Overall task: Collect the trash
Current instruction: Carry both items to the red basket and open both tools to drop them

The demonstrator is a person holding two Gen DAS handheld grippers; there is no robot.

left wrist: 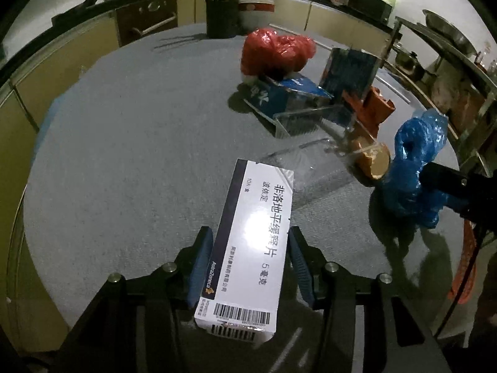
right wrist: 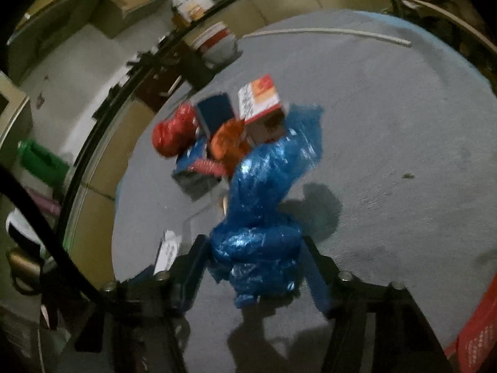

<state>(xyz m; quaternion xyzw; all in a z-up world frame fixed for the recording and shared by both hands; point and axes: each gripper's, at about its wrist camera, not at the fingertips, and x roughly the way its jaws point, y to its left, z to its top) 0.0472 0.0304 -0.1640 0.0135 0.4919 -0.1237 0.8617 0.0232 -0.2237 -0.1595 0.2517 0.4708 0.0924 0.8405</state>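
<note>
My left gripper (left wrist: 250, 245) is shut on a white medicine box (left wrist: 248, 242) with Chinese print and a barcode, held above the grey mat (left wrist: 130, 155). My right gripper (right wrist: 256, 258) is shut on a crumpled blue plastic bag (right wrist: 261, 217), lifted off the mat; the bag also shows in the left wrist view (left wrist: 416, 168). More trash lies in a pile: a red plastic bag (left wrist: 276, 51), a blue carton (left wrist: 279, 96), clear plastic trays (left wrist: 307, 118), an orange piece (left wrist: 372, 108) and a red-and-white box (right wrist: 261, 99).
A dark bin (left wrist: 222, 18) and a white-and-red bucket (left wrist: 256, 7) stand at the mat's far edge by the cabinets (left wrist: 74, 62). A red mesh basket (right wrist: 475, 335) is at the lower right. A white strip (right wrist: 326, 32) lies on the far mat.
</note>
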